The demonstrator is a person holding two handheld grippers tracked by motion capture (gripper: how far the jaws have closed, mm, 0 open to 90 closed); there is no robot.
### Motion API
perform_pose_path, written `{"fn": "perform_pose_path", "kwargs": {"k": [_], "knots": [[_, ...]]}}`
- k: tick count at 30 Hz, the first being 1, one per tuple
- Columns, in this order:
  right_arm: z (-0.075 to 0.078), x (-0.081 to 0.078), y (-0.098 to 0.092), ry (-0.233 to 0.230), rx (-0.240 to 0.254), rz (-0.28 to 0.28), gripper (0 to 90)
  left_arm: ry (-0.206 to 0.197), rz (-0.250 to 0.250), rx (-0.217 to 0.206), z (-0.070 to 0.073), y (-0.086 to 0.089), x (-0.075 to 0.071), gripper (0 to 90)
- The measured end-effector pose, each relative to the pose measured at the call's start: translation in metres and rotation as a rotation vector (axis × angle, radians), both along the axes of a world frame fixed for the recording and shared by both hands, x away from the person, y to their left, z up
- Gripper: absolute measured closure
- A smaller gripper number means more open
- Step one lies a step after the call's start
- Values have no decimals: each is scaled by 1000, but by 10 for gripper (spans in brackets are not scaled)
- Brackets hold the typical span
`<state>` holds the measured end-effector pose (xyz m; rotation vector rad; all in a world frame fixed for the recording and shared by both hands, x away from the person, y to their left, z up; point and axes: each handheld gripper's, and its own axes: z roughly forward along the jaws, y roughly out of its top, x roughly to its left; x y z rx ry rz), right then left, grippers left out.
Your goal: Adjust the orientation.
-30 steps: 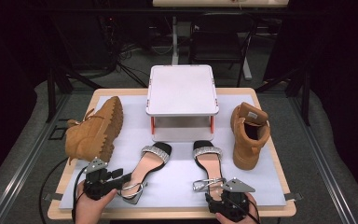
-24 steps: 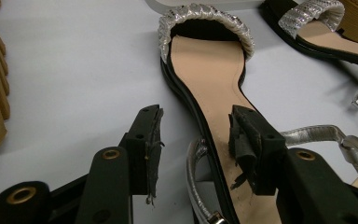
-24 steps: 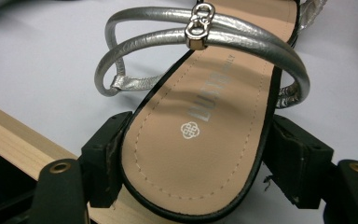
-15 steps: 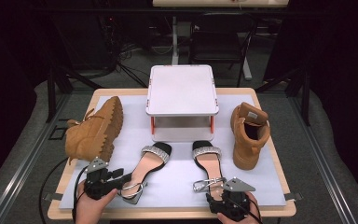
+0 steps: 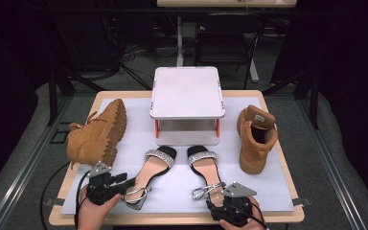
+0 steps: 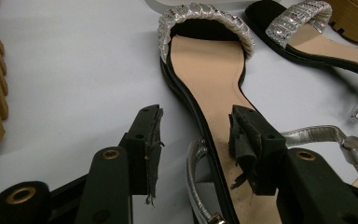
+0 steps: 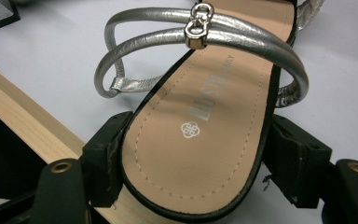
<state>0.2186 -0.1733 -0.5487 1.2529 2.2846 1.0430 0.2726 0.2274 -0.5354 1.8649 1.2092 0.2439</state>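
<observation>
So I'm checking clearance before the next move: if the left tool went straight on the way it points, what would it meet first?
Most likely the left sandal: the left tool already straddles the sandal's heel end with its jaws apart, pointing along the insole toward the glittery toe band. Whether a pad already touches is unclear.

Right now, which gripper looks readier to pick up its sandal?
Probably the right gripper: its jaws sit on both sides of the right sandal's heel. The left gripper has one jaw over the left sandal's insole, the other off to the side.
</observation>
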Motion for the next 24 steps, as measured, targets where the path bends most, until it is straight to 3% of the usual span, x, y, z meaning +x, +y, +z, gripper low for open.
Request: {"fn": "perform_pose_path", "kwargs": {"k": [7,24], "knots": [[2,5,-6,17,8,22,289,-3,1,-1,0,0,0,534],[4,8,-22,13,4,-22,350,0,1,1,0,1,0,532]]}}
